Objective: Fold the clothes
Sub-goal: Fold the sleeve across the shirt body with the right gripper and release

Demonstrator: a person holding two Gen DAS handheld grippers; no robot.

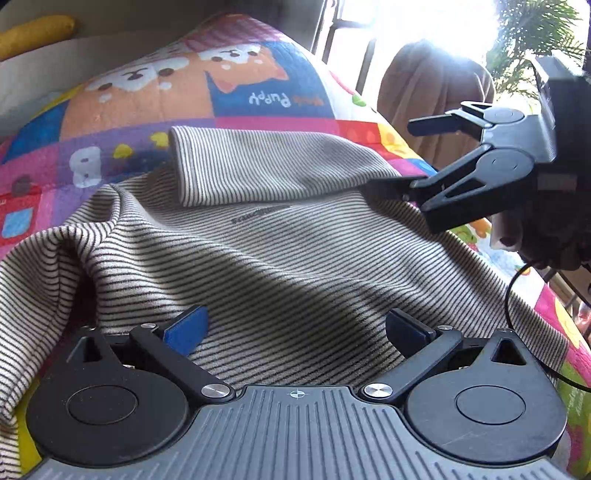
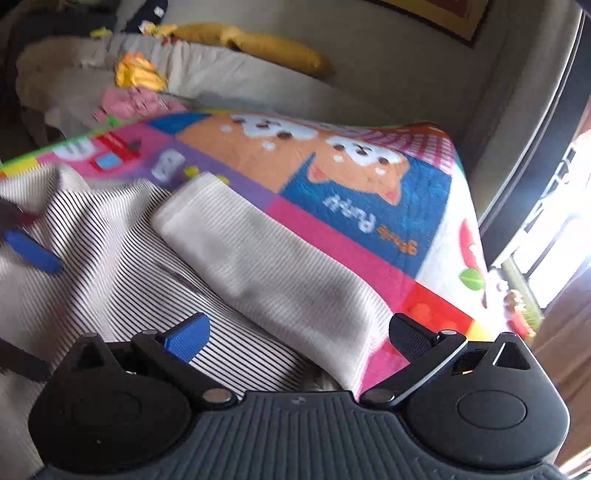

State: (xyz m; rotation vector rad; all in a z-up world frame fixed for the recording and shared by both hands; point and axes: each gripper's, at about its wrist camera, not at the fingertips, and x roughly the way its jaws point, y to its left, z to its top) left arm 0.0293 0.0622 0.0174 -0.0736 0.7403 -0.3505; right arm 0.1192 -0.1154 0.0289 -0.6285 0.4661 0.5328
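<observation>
A beige shirt with thin dark stripes (image 1: 280, 251) lies on a colourful puppy-print quilt (image 1: 236, 92). One sleeve (image 1: 266, 166) is folded across the chest. My left gripper (image 1: 295, 332) is open low over the shirt's body, holding nothing. My right gripper (image 1: 391, 155) shows at the right in the left wrist view, open, its lower finger on the sleeve's shoulder end. In the right wrist view the right gripper (image 2: 299, 336) is open over the folded sleeve (image 2: 266, 269), on the shirt (image 2: 110, 229). The left gripper's blue fingertip (image 2: 33, 251) shows at the far left.
The quilt (image 2: 351, 192) covers a bed beside a grey wall. Yellow cushions (image 2: 266, 44) and a pile of loose clothes (image 2: 129, 92) lie beyond the quilt. A bright window (image 1: 424, 29) and a brown curtain (image 1: 436, 99) stand at the right.
</observation>
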